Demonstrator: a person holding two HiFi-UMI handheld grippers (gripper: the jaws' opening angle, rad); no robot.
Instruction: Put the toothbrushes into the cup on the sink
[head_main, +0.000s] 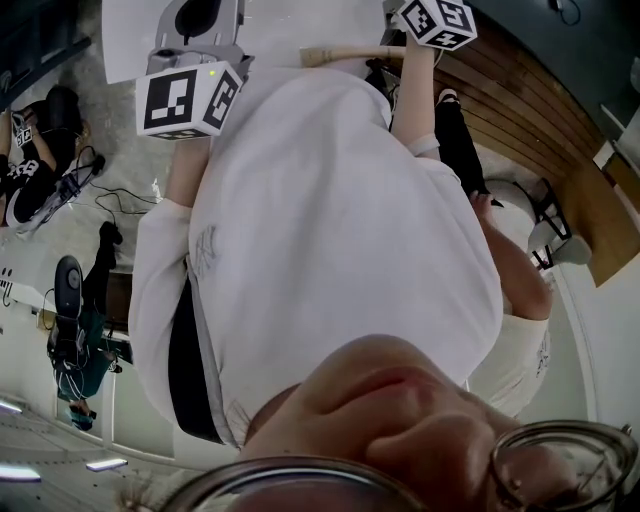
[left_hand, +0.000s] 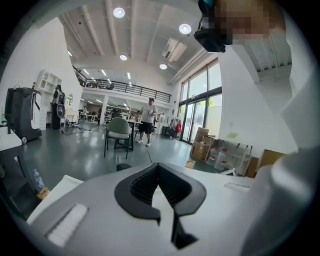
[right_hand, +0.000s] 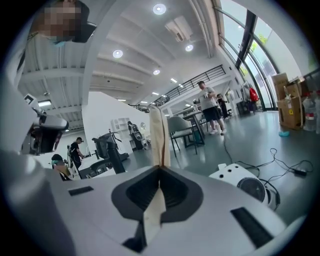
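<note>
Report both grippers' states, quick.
Left gripper: closed, nothing between the jaws.
Right gripper: closed on a toothbrush.

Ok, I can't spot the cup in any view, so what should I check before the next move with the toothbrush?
1. Toothbrush gripped: ok, the right gripper has its jaws shut on the handle.
2. Toothbrush lined up: ok, it sticks out along the jaws.
3. Left gripper free: ok, jaws shut with nothing between them.
4. Cup in sight: not ok, none of the views shows it.
5. Sink in sight: not ok, both gripper views look out across a hall.
6. Way to the cup clear: cannot tell.
</note>
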